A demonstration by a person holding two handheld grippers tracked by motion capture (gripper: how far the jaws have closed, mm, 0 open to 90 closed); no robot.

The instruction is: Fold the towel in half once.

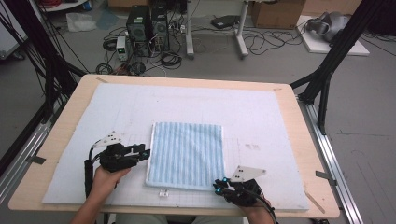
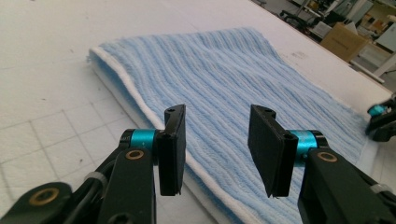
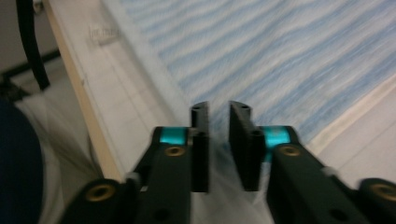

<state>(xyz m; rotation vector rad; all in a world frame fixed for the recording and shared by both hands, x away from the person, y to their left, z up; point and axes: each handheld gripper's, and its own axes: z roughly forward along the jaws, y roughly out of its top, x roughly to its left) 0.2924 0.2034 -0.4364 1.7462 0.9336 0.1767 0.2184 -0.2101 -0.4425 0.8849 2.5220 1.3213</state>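
Note:
A folded blue striped towel with a white border lies flat in the middle of the white mat. My left gripper sits at the towel's left edge. In the left gripper view it stands open, jaws wide apart over the towel and its white hem, with nothing pressed between them. My right gripper is at the towel's near right corner. In the blurred right gripper view it has a narrow gap between its jaws, just short of the towel, and nothing is visibly pinched.
A small white tag lies on the mat just in front of the towel's near edge. The mat covers most of the wooden table. Beyond the table, computer towers and cables sit on the floor, and black frame legs stand at the right.

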